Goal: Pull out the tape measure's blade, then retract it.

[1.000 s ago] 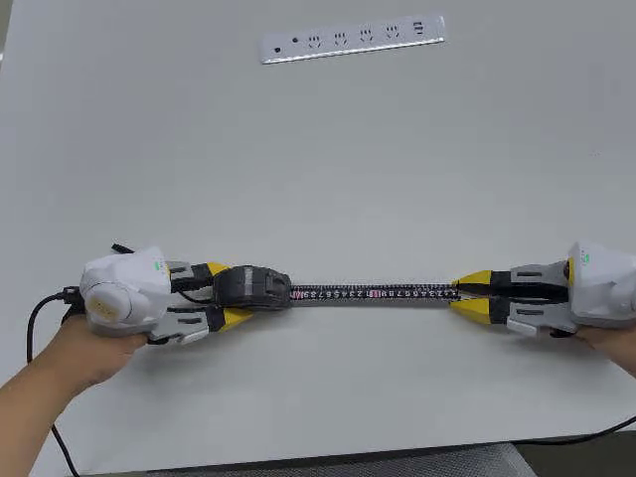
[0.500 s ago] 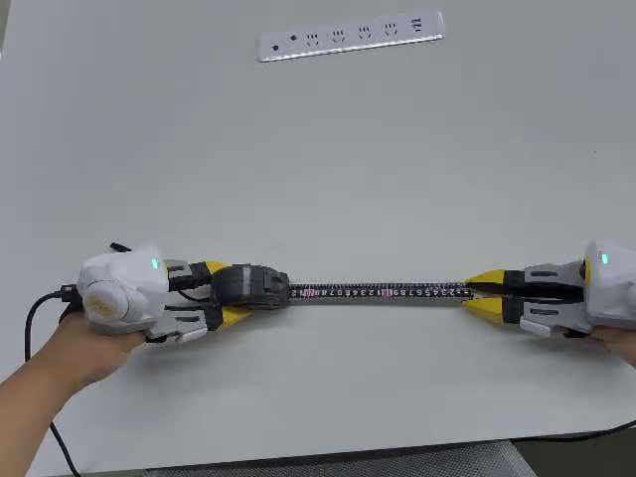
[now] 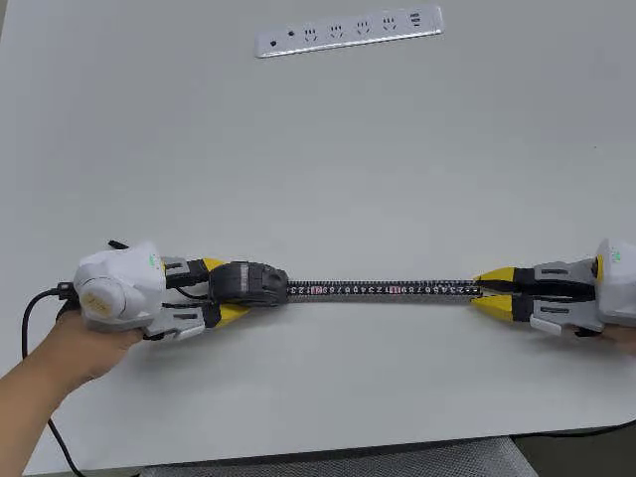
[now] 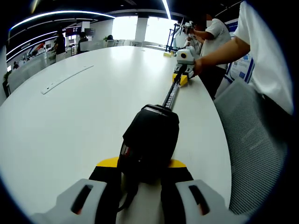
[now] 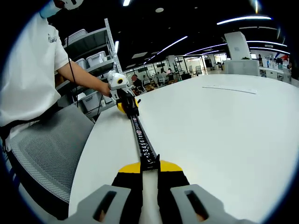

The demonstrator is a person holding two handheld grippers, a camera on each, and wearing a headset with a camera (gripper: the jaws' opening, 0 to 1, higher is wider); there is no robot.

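Head view. Can make out only a sliver of the right hand (image 3: 624, 340), cut off by the frame's edge, and cannot read the fine numerals on the blade (image 3: 383, 289). Find the left gripper (image 3: 225, 290) low on the left of the white table (image 3: 328, 149), held in the left hand (image 3: 84, 343), with jaws at a middling width clamped on the black tape measure (image 3: 250, 284). See the blade drawn out flat along the table to the right gripper (image 3: 489, 290), with jaws almost together, pinching the blade's end. Note a power strip (image 3: 348, 29) well apart at the far side and a cable (image 3: 28, 328) trailing from the left gripper.

Left gripper view. Cannot see the inner jaw faces, hidden under the tape measure (image 4: 152, 140). See the yellow tips of the left gripper (image 4: 142, 163) pressed against either side of it. Follow the blade (image 4: 172, 93) away to the right gripper (image 4: 183, 65), small and far off.

Right gripper view. Cannot tell the tape measure's case apart from the distant left gripper (image 5: 122, 100). See the right gripper (image 5: 149, 167) at a narrow gap, nipping the blade (image 5: 140, 137) between yellow tips. Note a mesh chair (image 5: 46, 149) beside the table's edge.
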